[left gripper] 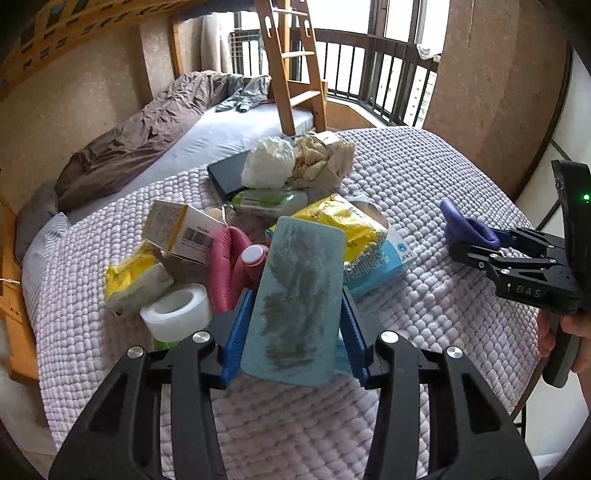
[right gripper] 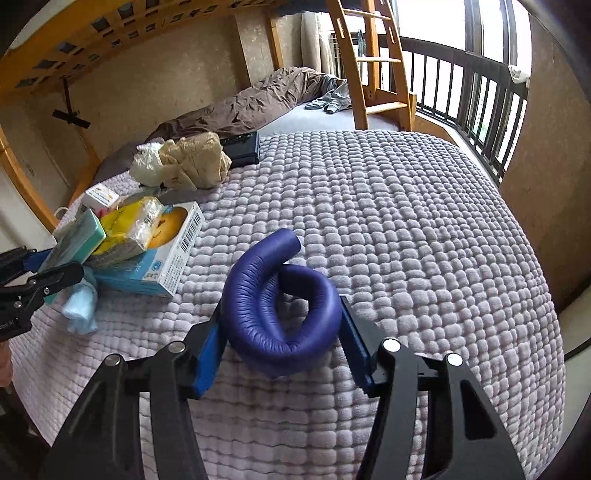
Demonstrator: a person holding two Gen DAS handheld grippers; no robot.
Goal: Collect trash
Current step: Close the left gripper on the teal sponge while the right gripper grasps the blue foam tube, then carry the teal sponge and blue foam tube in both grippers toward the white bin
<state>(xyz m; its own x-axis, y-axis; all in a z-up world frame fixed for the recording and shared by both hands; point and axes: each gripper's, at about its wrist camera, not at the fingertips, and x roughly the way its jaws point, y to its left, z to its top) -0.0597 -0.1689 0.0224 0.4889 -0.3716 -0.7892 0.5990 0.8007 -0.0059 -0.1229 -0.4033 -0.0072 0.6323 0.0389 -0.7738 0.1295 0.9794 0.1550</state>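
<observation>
Jaws of the left gripper (left gripper: 293, 302) clamp a teal scrubbing pad (left gripper: 295, 295), lifted just before the trash pile (left gripper: 258, 221) on the quilted bed (left gripper: 406, 184). Right gripper (right gripper: 282, 325) jaws pinch a coiled purple foam tube (right gripper: 277, 295), bare quilt beyond them.

Sharp daylight frames, overexposed window (left gripper: 399, 22), bowed edges.
</observation>
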